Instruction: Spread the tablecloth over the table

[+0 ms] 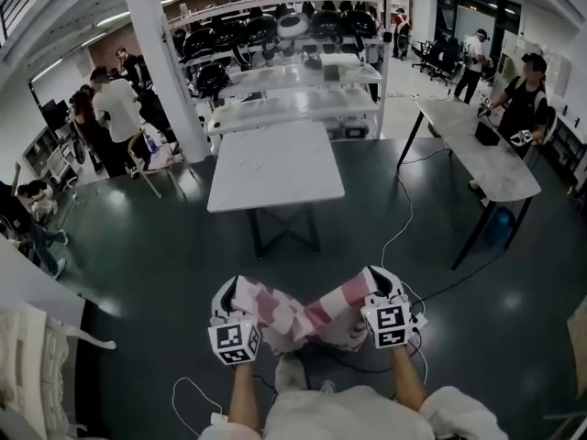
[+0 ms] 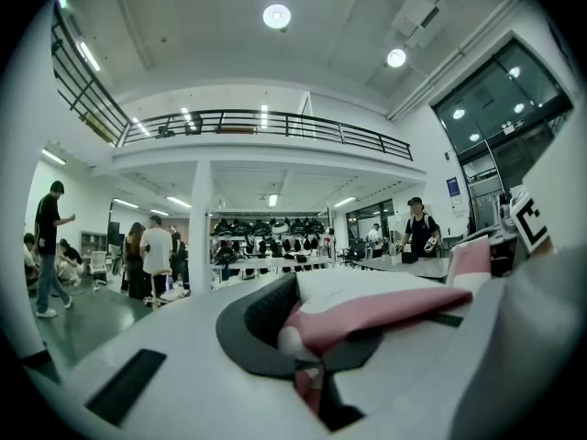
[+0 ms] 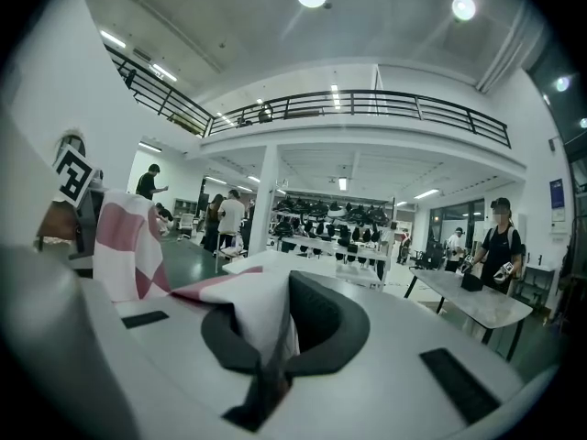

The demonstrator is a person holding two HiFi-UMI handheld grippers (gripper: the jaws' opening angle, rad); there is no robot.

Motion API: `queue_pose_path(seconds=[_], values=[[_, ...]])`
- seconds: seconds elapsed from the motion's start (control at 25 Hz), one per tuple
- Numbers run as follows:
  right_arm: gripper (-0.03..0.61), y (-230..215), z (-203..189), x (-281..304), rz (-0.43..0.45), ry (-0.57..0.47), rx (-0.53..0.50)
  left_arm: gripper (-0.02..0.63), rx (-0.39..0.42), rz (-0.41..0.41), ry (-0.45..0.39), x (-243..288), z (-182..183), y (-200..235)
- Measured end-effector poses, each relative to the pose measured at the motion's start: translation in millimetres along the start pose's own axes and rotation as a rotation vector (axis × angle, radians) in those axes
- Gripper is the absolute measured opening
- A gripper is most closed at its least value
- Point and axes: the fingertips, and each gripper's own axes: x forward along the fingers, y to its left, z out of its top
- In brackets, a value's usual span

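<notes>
A pink-and-white checked tablecloth (image 1: 298, 314) hangs bunched between my two grippers, low in the head view. My left gripper (image 1: 227, 293) is shut on one edge of the tablecloth (image 2: 367, 314), pinched between its jaws. My right gripper (image 1: 385, 284) is shut on another edge of the tablecloth (image 3: 248, 324), which drapes away to the left. The white table (image 1: 275, 165) stands bare ahead of me, some way off across the dark floor. Both grippers point level toward it.
A long grey table (image 1: 477, 149) stands at the right with a person (image 1: 523, 99) behind it. White shelving with dark gear (image 1: 293, 71) is behind the white table. People stand at the left by a pillar (image 1: 165, 62). A cable (image 1: 404, 218) trails on the floor.
</notes>
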Motion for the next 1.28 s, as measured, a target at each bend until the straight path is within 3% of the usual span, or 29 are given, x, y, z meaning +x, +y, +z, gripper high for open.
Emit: queue_pose_path(seconds=[0.52,1.28], values=[[0.014,-17,5,114,-0.007,0.013,-0.020,0.028,-0.031,-0.004,-0.005,103,-14,50],[0.014,6,82,359,-0.087,-0.006,-0.081,0.028,-0.030,-0.098,-0.075,334,19,211]])
